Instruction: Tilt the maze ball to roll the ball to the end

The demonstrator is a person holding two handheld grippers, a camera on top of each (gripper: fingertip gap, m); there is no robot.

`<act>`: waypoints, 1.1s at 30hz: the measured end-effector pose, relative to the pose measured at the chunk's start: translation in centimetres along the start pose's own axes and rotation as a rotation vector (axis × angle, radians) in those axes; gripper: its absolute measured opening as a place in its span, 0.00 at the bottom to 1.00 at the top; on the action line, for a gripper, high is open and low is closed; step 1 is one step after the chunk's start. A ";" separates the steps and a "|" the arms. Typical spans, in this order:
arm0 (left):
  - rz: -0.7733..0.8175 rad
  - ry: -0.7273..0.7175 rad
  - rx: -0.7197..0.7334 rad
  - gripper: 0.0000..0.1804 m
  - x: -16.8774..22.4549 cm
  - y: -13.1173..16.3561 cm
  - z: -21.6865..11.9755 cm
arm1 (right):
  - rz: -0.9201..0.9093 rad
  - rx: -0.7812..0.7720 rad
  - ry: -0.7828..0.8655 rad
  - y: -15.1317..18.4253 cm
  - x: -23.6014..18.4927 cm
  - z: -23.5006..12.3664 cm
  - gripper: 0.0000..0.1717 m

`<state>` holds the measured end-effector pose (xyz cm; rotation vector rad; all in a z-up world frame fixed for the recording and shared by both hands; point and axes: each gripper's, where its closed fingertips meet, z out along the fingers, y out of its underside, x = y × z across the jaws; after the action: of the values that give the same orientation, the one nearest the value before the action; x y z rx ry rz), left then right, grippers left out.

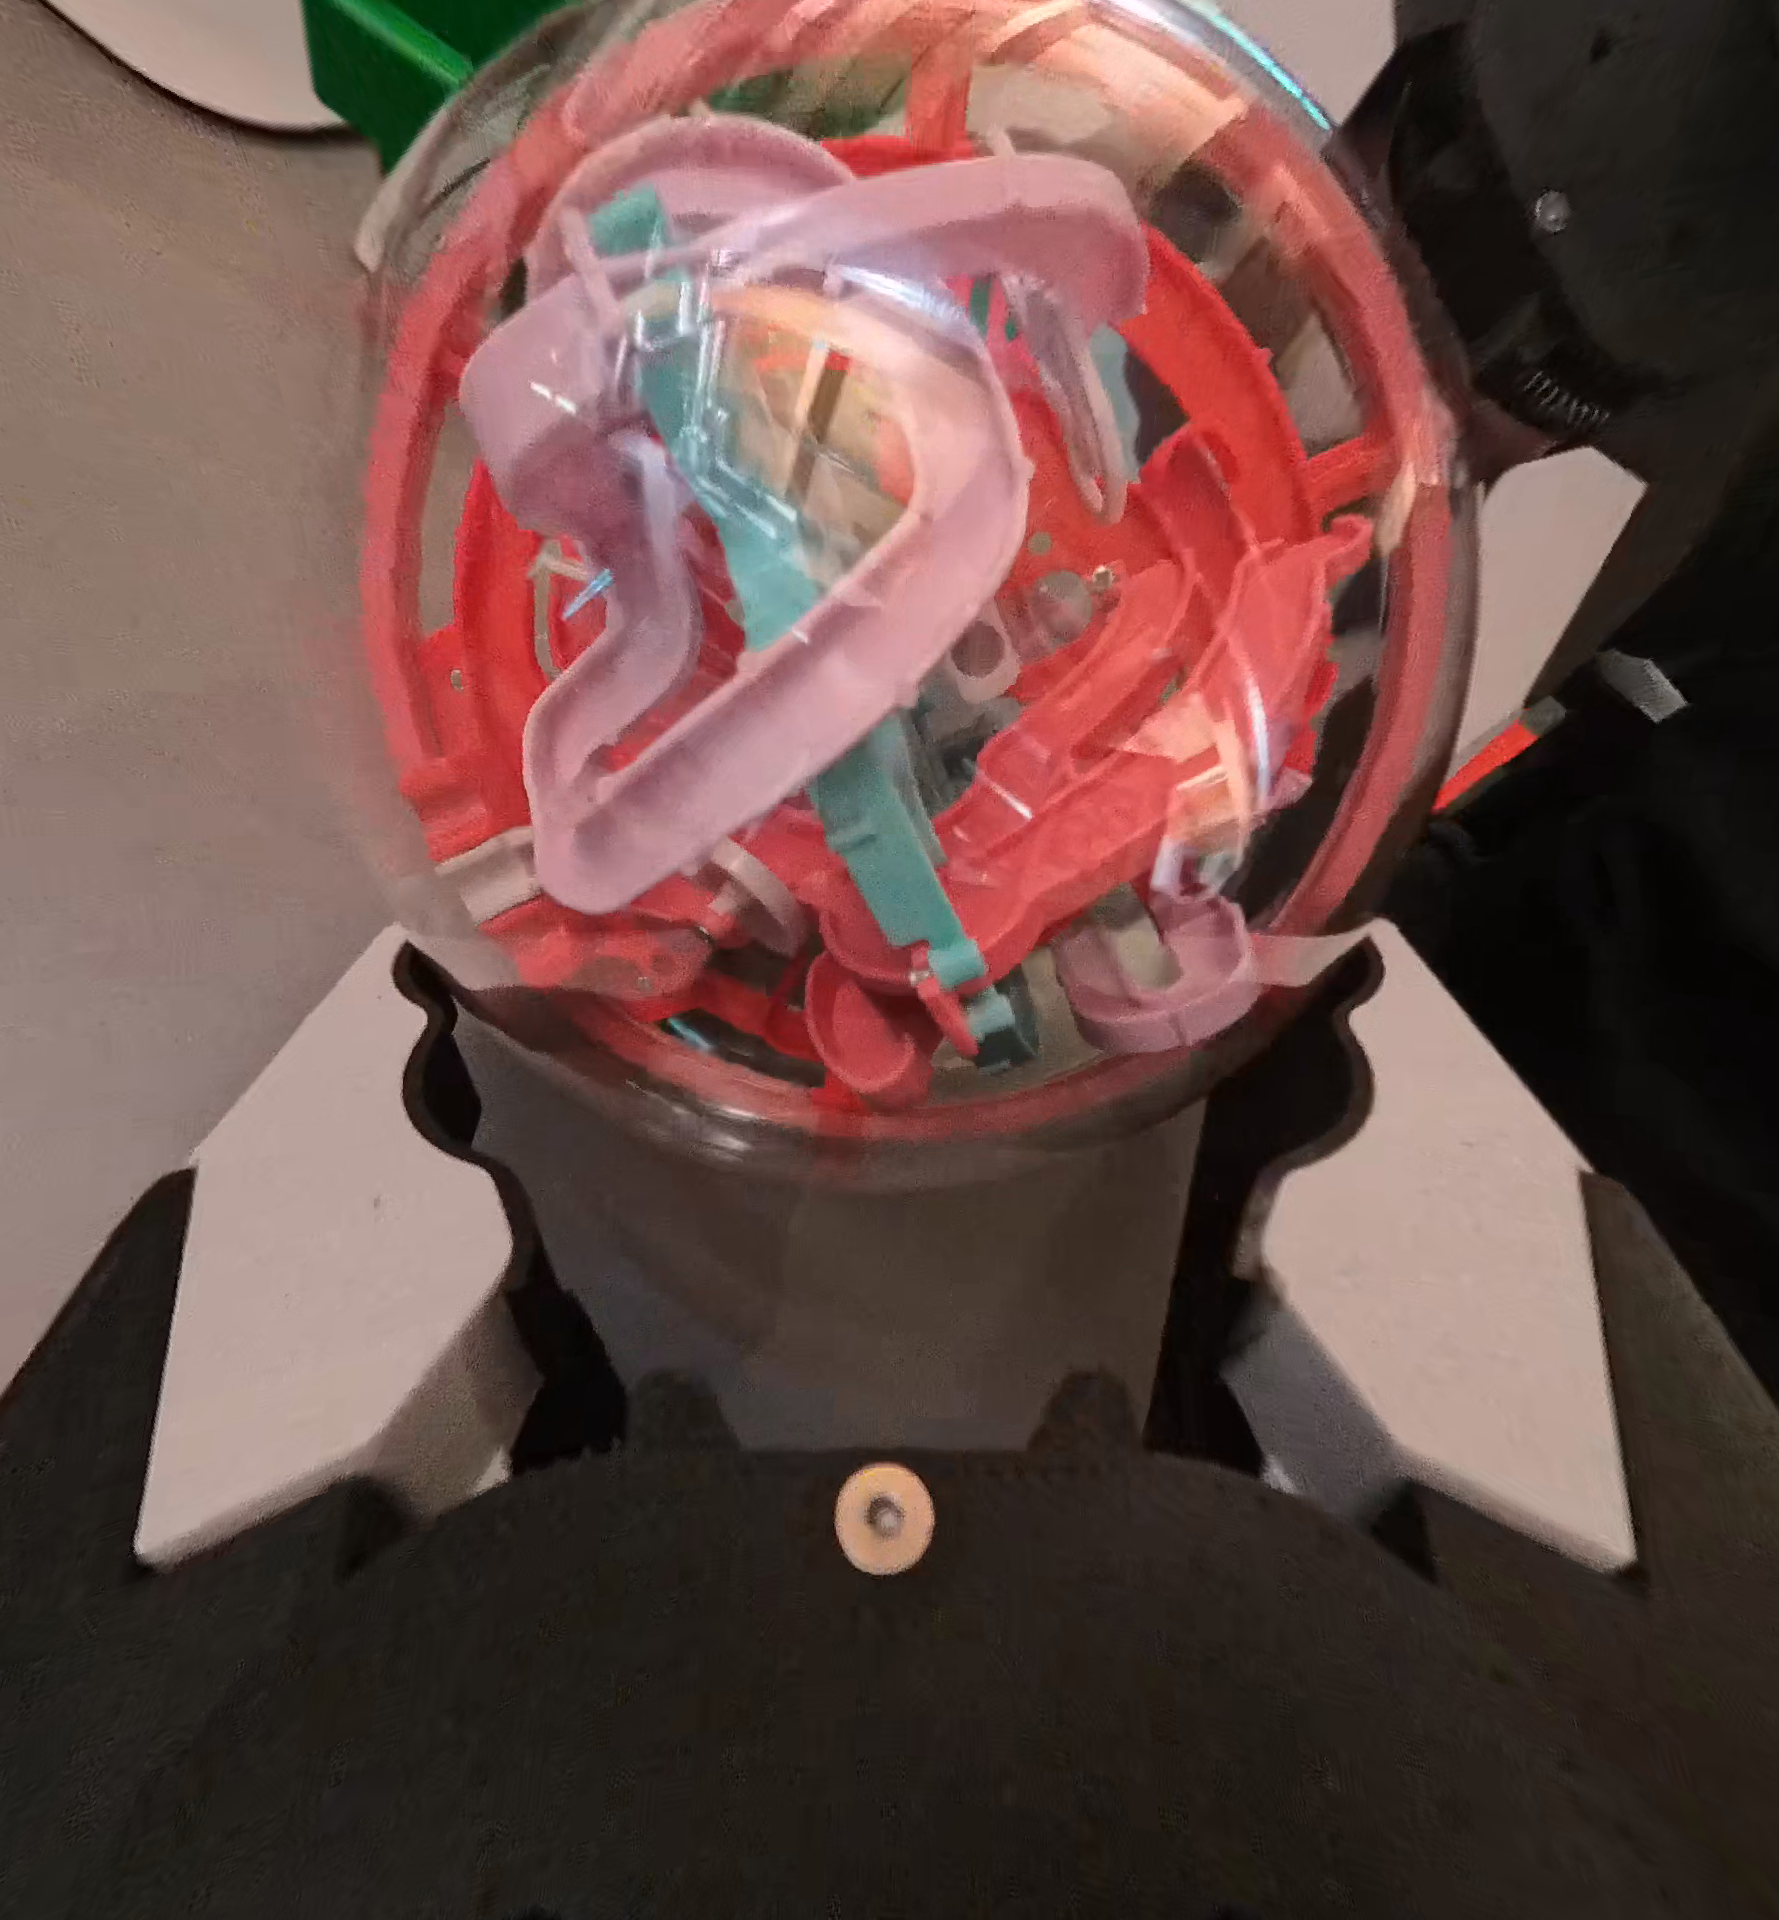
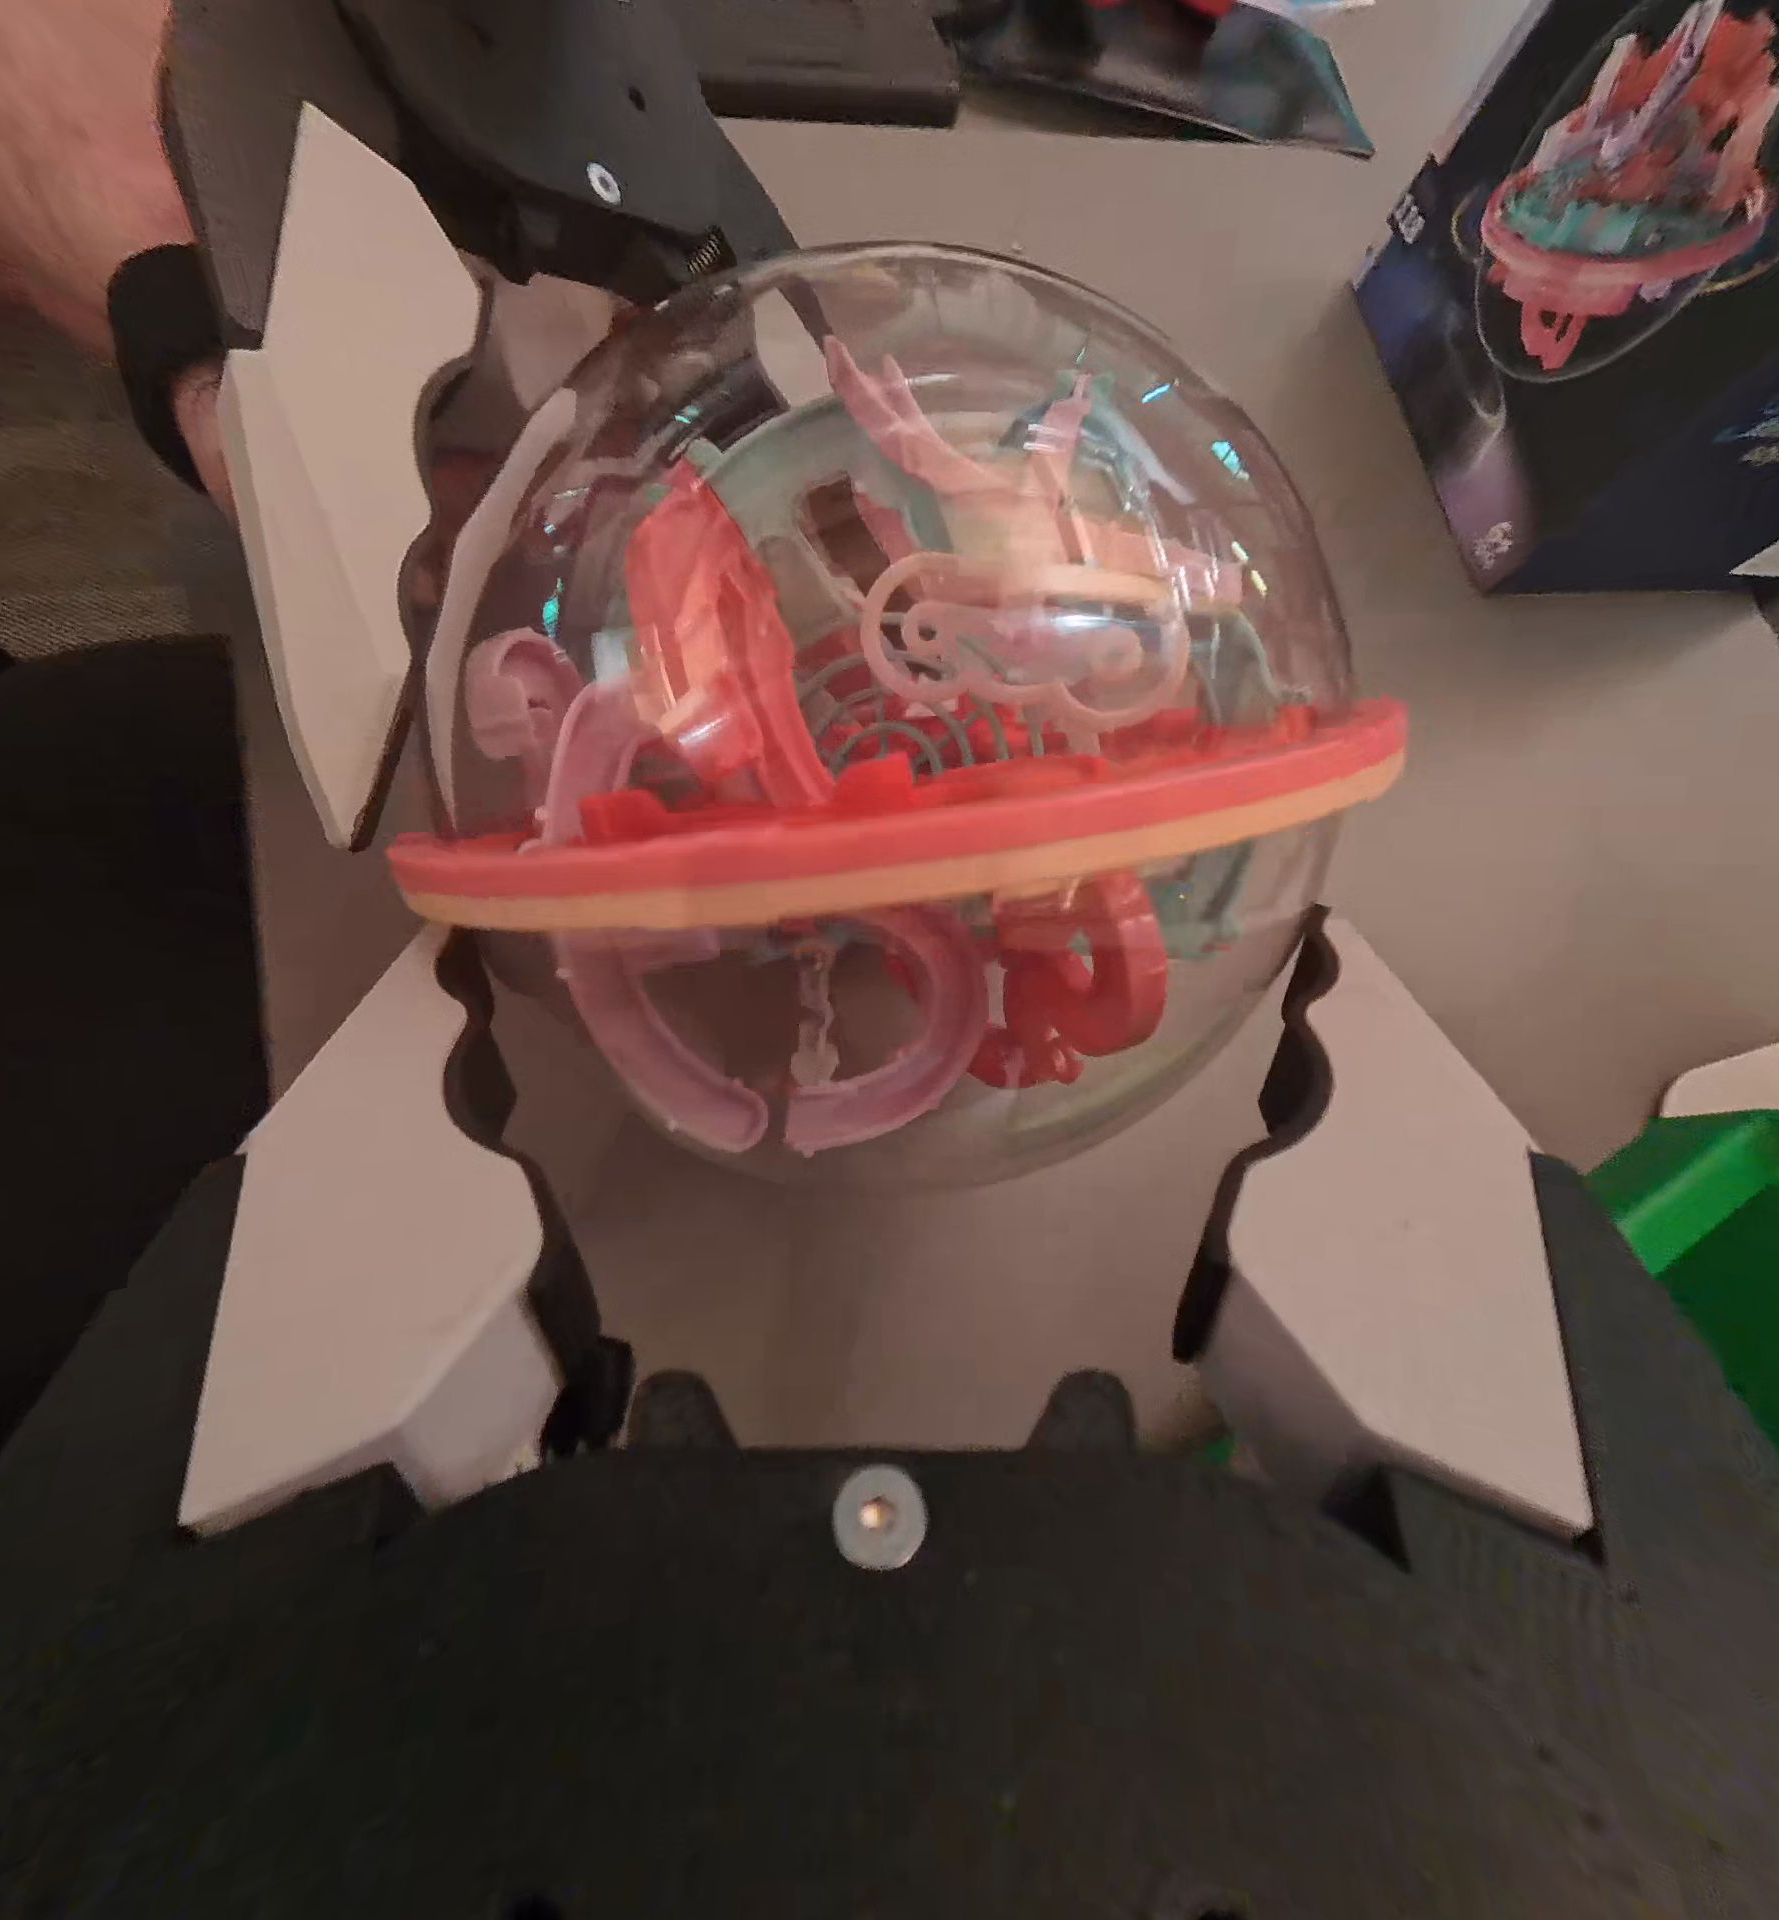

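Maze ball (image 2: 885, 717): a clear, rigid sphere packed with red, lilac and teal tracks was held off the counter (image 2: 1487, 790) between both sets of tongs.
Handling: judged light, hard and slippery, its shell liable to crack or slide out under a careless squeeze; the lower curve beneath the red equator ring (image 2: 968, 831) was judged the safest seat.
Orientation: no long axis was offered by a sphere; the ring lay almost level in the right wrist view, slightly higher on the right, and faced the camera in the left wrist view.
Small ball: possibly the grey dot near the centre (image 1: 1056, 603); the blur left this unsure.
Left tongs (image 1: 885, 997): spread wide, pads pressed against the shell.
Right tongs (image 2: 880, 997): likewise spread and cradling it.
Surroundings: a dark printed box (image 2: 1633, 343) and a green bin (image 2: 1758, 1226) were seen nearby.
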<state>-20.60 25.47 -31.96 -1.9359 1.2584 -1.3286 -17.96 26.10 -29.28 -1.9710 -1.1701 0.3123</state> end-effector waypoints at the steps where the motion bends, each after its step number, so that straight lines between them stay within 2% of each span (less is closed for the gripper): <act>1: 0.008 0.000 -0.011 0.87 0.5 0.4 -0.1 | 0.008 0.009 -0.016 0.2 -0.6 -0.4 0.84; 3: 0.051 -0.016 0.001 0.85 1.2 0.4 -0.3 | 0.010 -0.003 -0.026 1.1 -1.3 -0.7 0.86; 7: 0.012 -0.008 0.033 0.86 1.2 -0.6 0.1 | 0.027 -0.031 -0.033 2.5 -1.1 0.1 0.91; 11: -0.067 0.041 0.040 0.88 1.1 -1.0 1.0 | 0.142 0.018 -0.086 2.3 -0.6 0.0 0.91; 16: -0.012 -0.012 0.023 0.88 1.4 -1.4 1.5 | 0.110 0.092 -0.050 2.2 -0.3 -0.4 0.90; 19: 0.033 -0.022 0.082 0.88 2.8 -3.5 1.1 | 0.072 0.201 -0.008 0.3 0.3 -2.2 0.90; 23: 0.191 -0.104 0.094 0.88 5.3 -7.5 -0.4 | -0.038 0.344 0.083 -3.1 1.3 -5.8 0.90; 26: 0.359 -0.204 0.066 0.88 8.0 -11.9 -2.1 | -0.130 0.492 0.174 -6.7 2.4 -9.7 0.90; 28: 0.482 -0.276 0.008 0.88 11.3 -15.3 -3.5 | -0.197 0.581 0.251 -9.7 2.7 -13.8 0.90; 31: 0.707 -0.355 -0.007 0.88 18.8 -21.6 -5.9 | -0.310 0.765 0.390 -15.1 2.1 -22.4 0.90; 33: 0.865 -0.473 -0.016 0.88 21.0 -25.3 -6.8 | -0.367 0.856 0.465 -17.4 3.2 -25.5 0.90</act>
<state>-13.86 19.61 0.42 -1.3091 1.5601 -0.3970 -12.65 20.01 0.66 -0.9862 -0.8577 0.1135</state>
